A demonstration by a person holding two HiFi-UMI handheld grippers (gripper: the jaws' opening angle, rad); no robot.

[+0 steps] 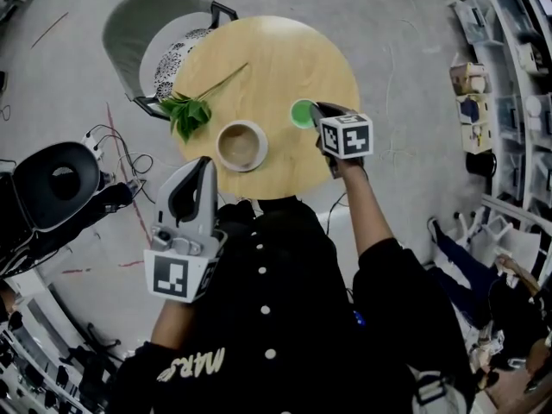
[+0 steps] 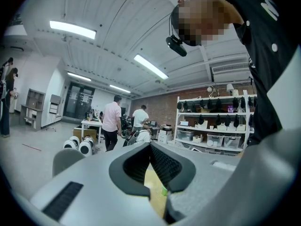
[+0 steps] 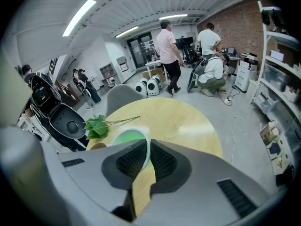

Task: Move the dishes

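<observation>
Right tongs (image 3: 148, 147) nipped shut on the rim of the green bowl (image 3: 123, 138), toward 3 o'clock on the round wooden surface (image 1: 276, 59); judged an edge grip for lifting. Left tongs (image 2: 150, 147) closed, empty, held back clear. Beige bowl (image 1: 241, 145) at 7 o'clock, untouched.

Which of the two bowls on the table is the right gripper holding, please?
The small green bowl: the right gripper is shut on its rim. The larger beige bowl stands apart from it, untouched.
</observation>
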